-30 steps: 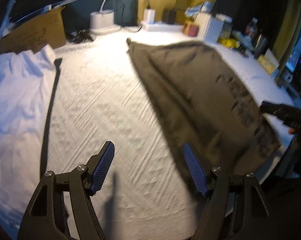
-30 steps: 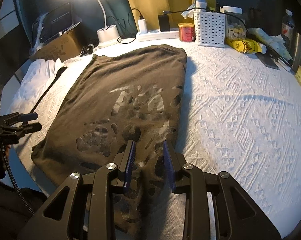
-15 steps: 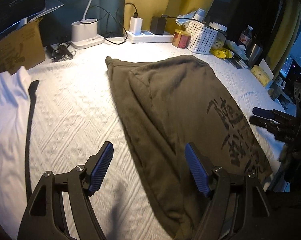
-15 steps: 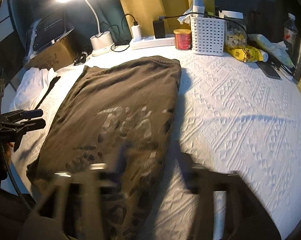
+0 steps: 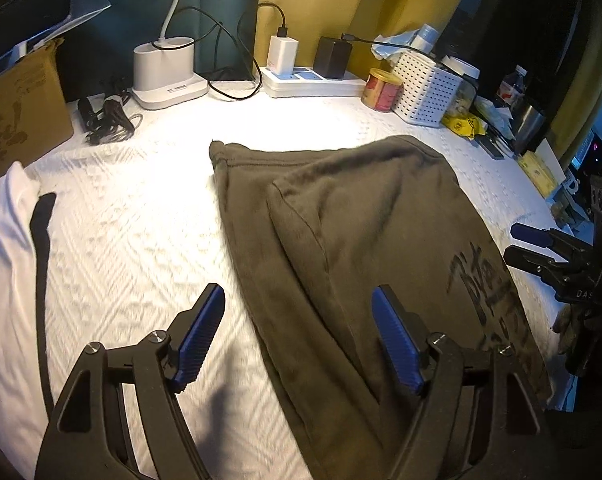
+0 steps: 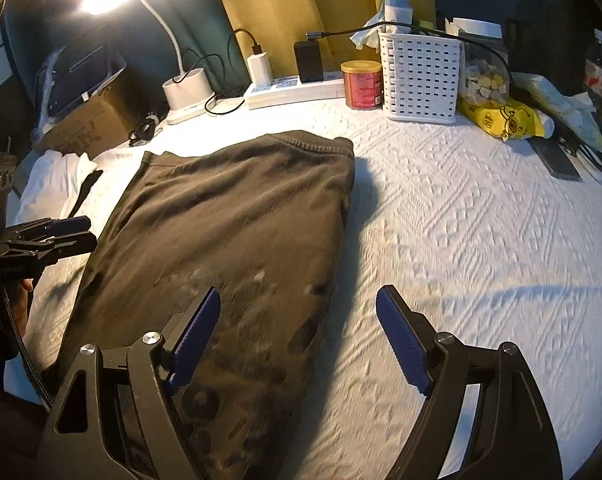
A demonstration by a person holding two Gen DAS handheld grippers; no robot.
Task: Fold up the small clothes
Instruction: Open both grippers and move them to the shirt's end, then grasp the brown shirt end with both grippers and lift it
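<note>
A dark olive garment (image 5: 341, 240) with a faded print lies folded lengthwise on the white textured cover (image 6: 481, 232). In the right wrist view the same garment (image 6: 229, 232) fills the left half. My left gripper (image 5: 299, 300) hangs open over the garment's left edge, one finger above the cover and the other above the cloth, gripping nothing. My right gripper (image 6: 299, 296) is wide open over the garment's right edge, nothing between its pads. Each gripper also shows in the other's view: the right gripper (image 5: 519, 244) at the right border, the left gripper (image 6: 61, 232) at the left border.
A white garment (image 5: 5, 260) with a black strap (image 5: 41, 280) lies at the left. Along the back stand a cardboard box (image 5: 17, 108), a lamp base (image 5: 163, 66), a power strip (image 5: 313, 84), a red can (image 6: 361, 84), a white basket (image 6: 419, 76) and a yellow packet (image 6: 501, 118).
My right gripper went from nearly shut over the printed cloth to wide open and drew back. My left gripper shifted right, from bare cover to the garment's left edge.
</note>
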